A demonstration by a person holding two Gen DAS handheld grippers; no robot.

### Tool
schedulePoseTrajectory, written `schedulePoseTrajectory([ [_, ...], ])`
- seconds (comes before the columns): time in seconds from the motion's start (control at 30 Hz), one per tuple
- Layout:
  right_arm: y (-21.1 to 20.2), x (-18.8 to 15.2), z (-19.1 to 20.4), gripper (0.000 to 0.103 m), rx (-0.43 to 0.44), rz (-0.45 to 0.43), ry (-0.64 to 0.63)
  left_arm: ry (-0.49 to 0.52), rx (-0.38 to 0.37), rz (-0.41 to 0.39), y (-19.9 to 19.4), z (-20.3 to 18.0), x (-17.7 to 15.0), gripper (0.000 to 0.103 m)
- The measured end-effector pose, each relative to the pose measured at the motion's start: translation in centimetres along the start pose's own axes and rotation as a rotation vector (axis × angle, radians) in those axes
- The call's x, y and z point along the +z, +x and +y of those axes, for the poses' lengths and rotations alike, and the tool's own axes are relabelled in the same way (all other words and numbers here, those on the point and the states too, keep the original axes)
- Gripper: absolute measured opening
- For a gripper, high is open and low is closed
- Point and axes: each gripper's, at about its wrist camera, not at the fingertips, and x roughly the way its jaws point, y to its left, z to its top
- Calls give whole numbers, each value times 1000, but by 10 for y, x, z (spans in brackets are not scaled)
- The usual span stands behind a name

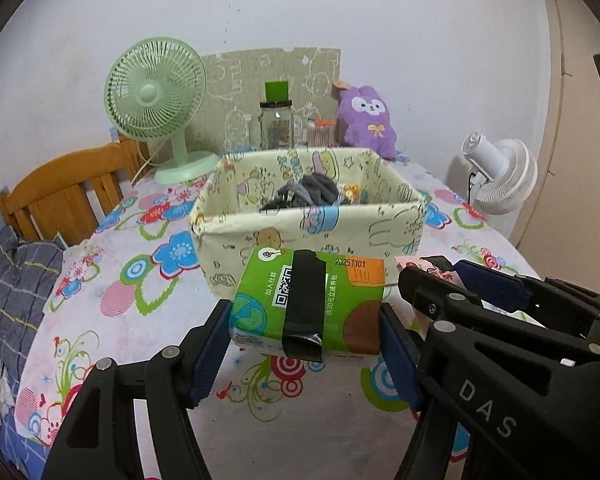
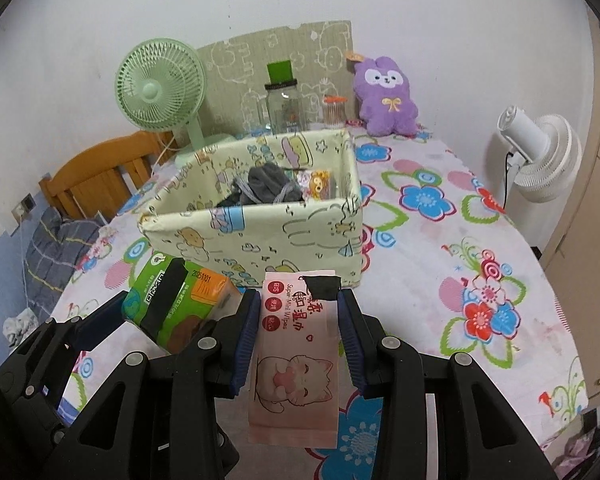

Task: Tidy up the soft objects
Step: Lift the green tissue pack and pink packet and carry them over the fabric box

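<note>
The left gripper (image 1: 306, 322) clamps a green tissue pack (image 1: 308, 304) by its two ends, and the right gripper (image 2: 298, 334) pinches a pink wet-wipes pack (image 2: 296, 356) between narrower jaws. Both packs hang side by side above the flowered tablecloth (image 2: 480, 248), just before the fabric storage box (image 2: 252, 236) holding grey socks (image 2: 268, 190).

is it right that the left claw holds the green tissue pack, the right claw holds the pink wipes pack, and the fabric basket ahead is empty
Not quite. The fabric basket is not empty: the right wrist view shows dark grey cloth inside. The left claw does hold the green tissue pack, and the right claw the pink wipes pack.
</note>
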Motion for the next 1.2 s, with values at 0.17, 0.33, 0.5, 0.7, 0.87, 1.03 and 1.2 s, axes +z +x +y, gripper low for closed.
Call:
schedulePoseTrajectory([
  [0.17, -15, 7, 2, 42, 1, -29, -8, 1, 7, -24, -12, -1, 7, 72],
  [0.33, -27, 14, 3, 42, -5, -53, -8, 10, 5, -45, -23, -3, 17, 72],
  [0.5, -37, 24, 4, 42, -11, -77, -2, 21, 6, -70, -31, -5, 28, 72],
  [0.7, -45, 37, 6, 42, -14, -102, -8, 19, 4, -93, -36, -3, 41, 72],
  [0.87, -49, 48, 8, 42, -10, -118, -12, 18, 8, -107, -38, 0, 50, 72],
  [1.03, -48, 59, 12, 42, -3, -129, -18, 14, 14, -124, -36, 4, 61, 72],
  [1.2, -43, 72, 15, 42, 5, -142, -27, 9, 22, -143, -32, 8, 71, 72],
])
